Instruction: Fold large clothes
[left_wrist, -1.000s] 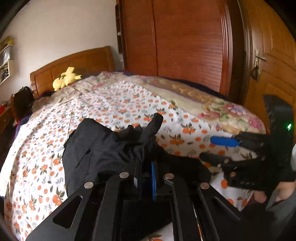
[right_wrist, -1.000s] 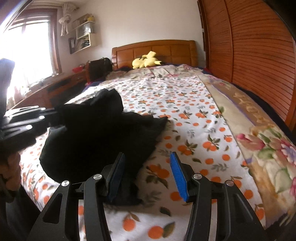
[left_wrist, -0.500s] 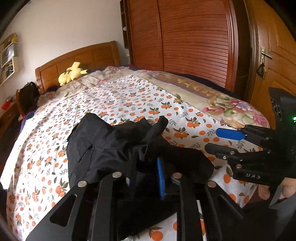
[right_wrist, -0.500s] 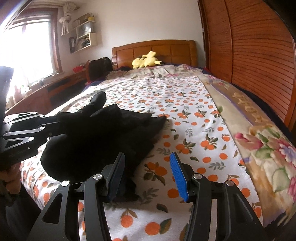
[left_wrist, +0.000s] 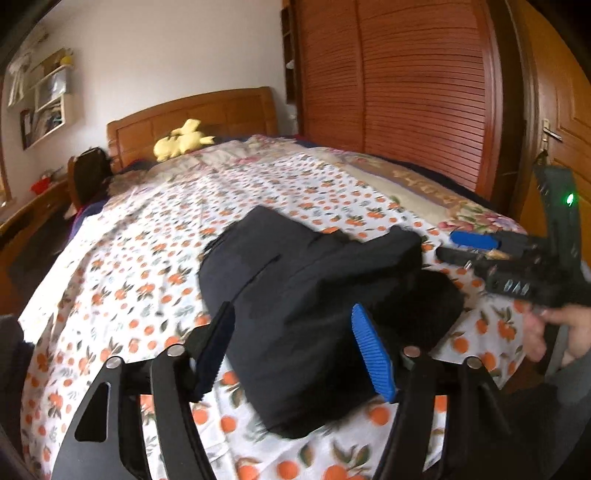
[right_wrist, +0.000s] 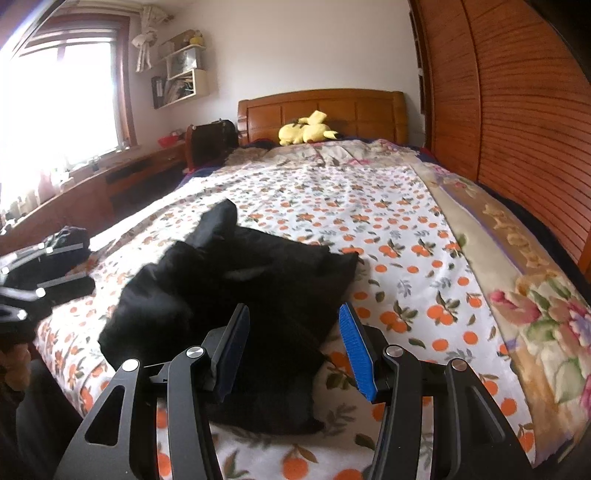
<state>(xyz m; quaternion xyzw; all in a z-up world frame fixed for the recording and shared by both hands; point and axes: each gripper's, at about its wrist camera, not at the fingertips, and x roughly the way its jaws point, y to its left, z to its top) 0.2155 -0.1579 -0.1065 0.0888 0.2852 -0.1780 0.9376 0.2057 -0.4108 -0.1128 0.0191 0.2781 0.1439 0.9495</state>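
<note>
Beyond the black garment (left_wrist: 306, 314), only left view shows door (left_wrist: 561, 122).

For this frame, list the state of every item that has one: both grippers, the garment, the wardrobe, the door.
left gripper: open, holding nothing
right gripper: open, holding nothing
black garment: bunched on the bedspread, not flat
plush toy: lying by the headboard
wardrobe doors: shut
room door: shut

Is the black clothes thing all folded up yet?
Nearly. The black garment lies in a compact bundle on the orange-print bedspread. Nothing is in hand: the left gripper and right gripper are both open. Its edges look lumpy, so tidying may remain.
</note>
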